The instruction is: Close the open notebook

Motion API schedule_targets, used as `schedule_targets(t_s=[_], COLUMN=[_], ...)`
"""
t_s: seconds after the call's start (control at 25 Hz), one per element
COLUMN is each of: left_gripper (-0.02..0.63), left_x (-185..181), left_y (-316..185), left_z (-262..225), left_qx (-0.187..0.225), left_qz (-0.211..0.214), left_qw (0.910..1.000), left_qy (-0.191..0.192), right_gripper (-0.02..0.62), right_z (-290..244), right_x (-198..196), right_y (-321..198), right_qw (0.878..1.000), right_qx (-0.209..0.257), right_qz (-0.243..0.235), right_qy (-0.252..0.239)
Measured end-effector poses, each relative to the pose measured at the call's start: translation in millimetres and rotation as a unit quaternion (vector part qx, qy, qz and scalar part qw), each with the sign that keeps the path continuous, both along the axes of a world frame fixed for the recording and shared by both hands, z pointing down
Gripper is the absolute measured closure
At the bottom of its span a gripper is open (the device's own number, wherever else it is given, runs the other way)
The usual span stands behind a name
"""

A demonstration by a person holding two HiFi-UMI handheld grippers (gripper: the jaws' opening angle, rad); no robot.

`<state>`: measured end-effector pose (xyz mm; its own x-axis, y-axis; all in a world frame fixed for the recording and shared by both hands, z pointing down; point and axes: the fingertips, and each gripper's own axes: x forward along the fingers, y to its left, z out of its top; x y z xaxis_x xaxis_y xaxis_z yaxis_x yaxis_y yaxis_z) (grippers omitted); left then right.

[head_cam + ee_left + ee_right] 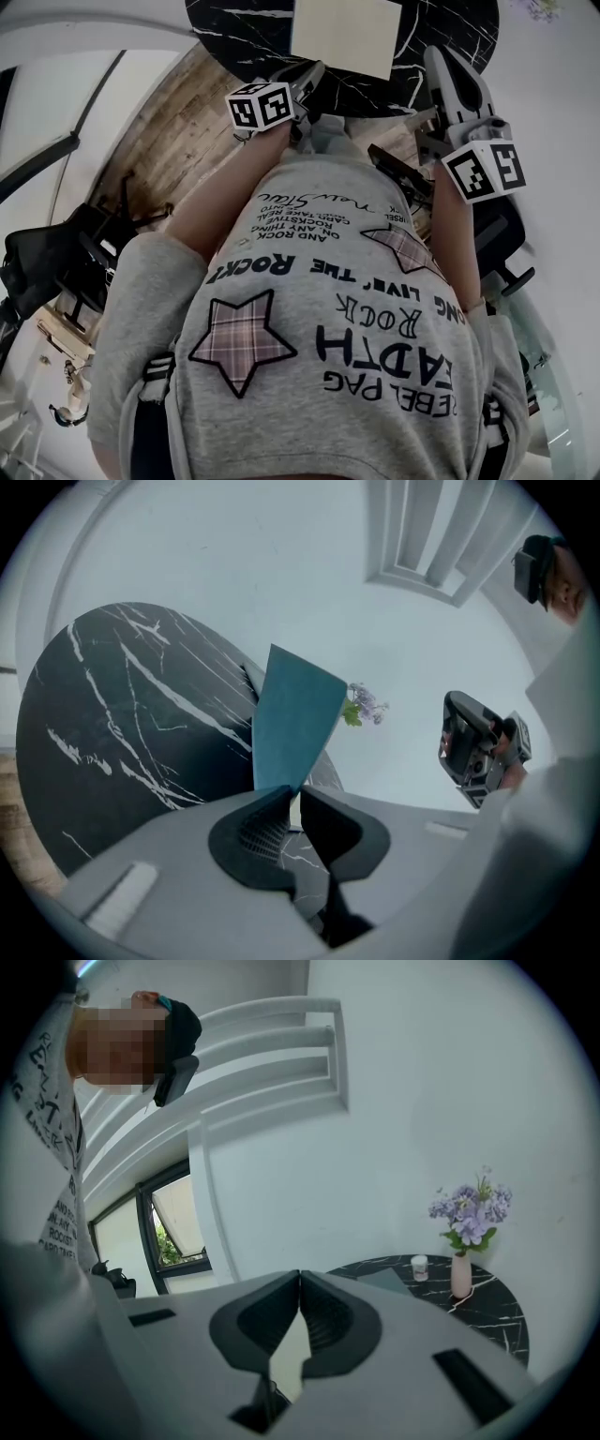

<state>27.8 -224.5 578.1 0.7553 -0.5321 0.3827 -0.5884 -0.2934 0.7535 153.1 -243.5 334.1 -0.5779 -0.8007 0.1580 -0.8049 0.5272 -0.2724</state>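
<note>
The notebook lies on the round black marble table, showing a cream page in the head view. In the left gripper view its teal cover stands raised and tilted, and my left gripper is shut on the cover's lower edge. In the head view that left gripper reaches to the notebook's near left corner. My right gripper is shut with nothing between its pads. It hovers at the table's right side, apart from the notebook.
A pink vase of purple flowers and a small white cup stand on the table. The person's grey printed shirt fills the lower head view. Wooden floor and dark gear lie to the left.
</note>
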Motion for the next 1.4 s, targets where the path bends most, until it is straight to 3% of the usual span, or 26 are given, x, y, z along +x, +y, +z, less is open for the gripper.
schedule_targets(t_s=[0.56, 1.0, 1.16, 1.4], left_gripper=[0.566, 0.555, 0.556, 0.557], left_x=[38.4, 76.8, 84.9, 92.1], left_y=[11.2, 14.9, 6.7, 0.1], left_z=[-14.4, 4.3, 14.3, 32.8], left_qx=[0.045, 0.016, -0.02, -0.045], left_qz=[0.107, 0.16, 0.149, 0.151], left_qw=[0.9929, 0.987, 0.9887, 0.9872], left_qy=[-0.027, -0.014, 0.007, -0.026], right_gripper=[0.583, 0.583, 0.583, 0.583], right_z=[-5.0, -0.9, 1.6, 2.6], right_x=[14.5, 44.0, 48.2, 48.9], right_y=[9.6, 20.5, 21.8, 24.2], right_qw=[1.0, 0.998, 0.998, 0.998], right_qx=[0.006, -0.001, -0.003, -0.004], right_qz=[0.02, 0.06, 0.065, 0.066], right_qy=[-0.001, 0.004, 0.005, 0.006])
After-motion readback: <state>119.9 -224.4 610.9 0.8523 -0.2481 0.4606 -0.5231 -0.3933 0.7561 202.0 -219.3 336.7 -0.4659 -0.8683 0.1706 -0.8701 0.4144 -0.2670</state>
